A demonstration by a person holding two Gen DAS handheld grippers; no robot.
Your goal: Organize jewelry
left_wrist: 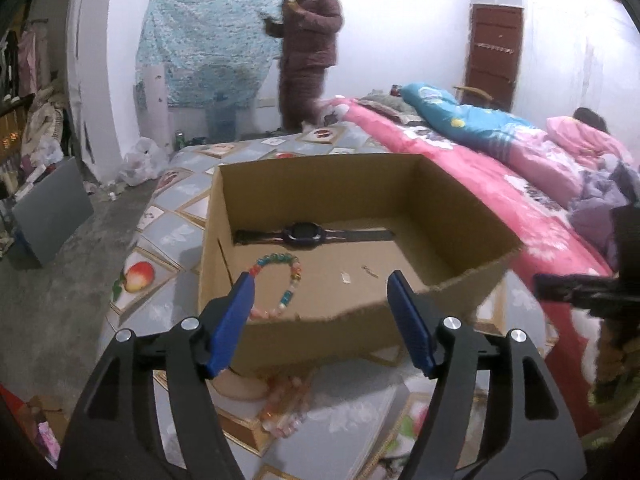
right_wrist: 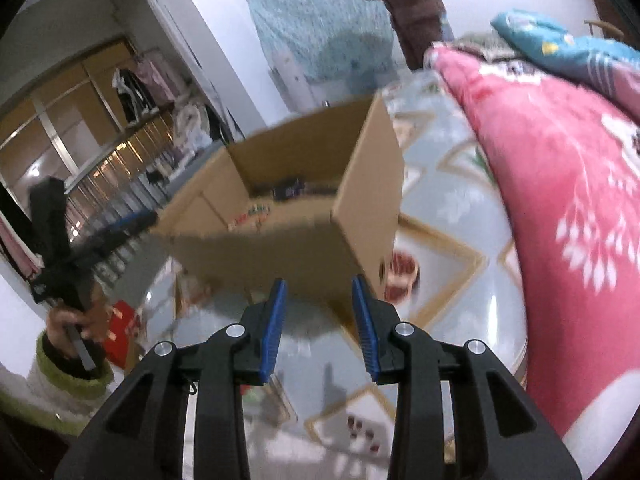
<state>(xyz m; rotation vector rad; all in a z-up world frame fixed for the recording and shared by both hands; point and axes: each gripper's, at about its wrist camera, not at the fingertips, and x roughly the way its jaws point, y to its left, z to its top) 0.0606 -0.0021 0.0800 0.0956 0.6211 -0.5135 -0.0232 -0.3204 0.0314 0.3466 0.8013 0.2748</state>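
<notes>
An open cardboard box (left_wrist: 452,216) sits on the patterned bed cover. Inside lie a black watch (left_wrist: 308,234) and a colourful bead bracelet (left_wrist: 286,280). My left gripper (left_wrist: 320,284) is open and empty, just in front of the box's torn near wall. A pink bead piece (left_wrist: 282,408) lies on the cover below the box, between my fingers. In the right wrist view the box (right_wrist: 304,240) is blurred, with the watch (right_wrist: 288,191) and bracelet (right_wrist: 252,214) inside. My right gripper (right_wrist: 319,286) is open and empty, at the box's near corner.
A pink floral quilt (left_wrist: 472,168) lies right of the box, with a blue blanket (left_wrist: 460,116) and a lying person (left_wrist: 588,128) beyond. A standing person (left_wrist: 308,40) is by the far wall. The bed edge and concrete floor (left_wrist: 60,280) are to the left.
</notes>
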